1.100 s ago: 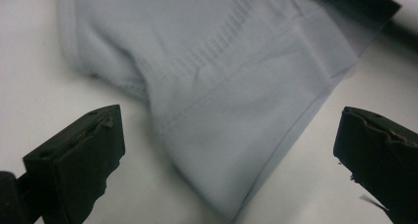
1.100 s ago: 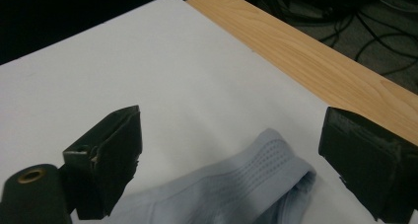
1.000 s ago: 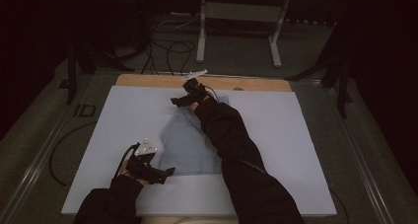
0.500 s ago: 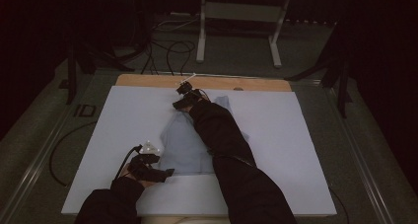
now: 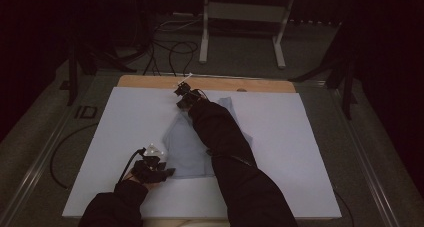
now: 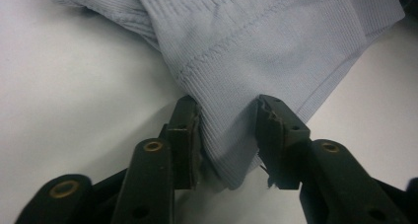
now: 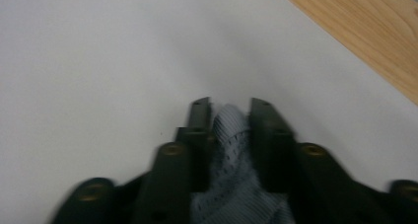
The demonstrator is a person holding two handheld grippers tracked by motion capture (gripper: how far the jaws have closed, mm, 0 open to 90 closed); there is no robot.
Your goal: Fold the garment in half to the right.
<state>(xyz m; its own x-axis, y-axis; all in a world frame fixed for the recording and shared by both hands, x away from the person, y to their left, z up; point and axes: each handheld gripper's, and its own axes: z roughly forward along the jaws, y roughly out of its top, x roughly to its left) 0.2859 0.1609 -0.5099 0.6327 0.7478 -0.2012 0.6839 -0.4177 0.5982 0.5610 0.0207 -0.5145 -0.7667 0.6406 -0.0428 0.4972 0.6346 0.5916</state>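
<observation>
Two hand-held grippers, left point(image 5: 167, 172) and right point(image 5: 179, 93), each pinching one garment point(image 5: 187, 147).

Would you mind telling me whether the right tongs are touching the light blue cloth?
Touching. In the right gripper view, the right tongs are closed on a bunched fold of the light blue cloth, which is pressed against both jaws with no gap.

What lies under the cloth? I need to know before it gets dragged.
The cloth lies on the white sheet that covers the table; wood shows at the far edge. Whatever sits beneath the cloth's middle is covered, partly by the right sleeve.
</observation>
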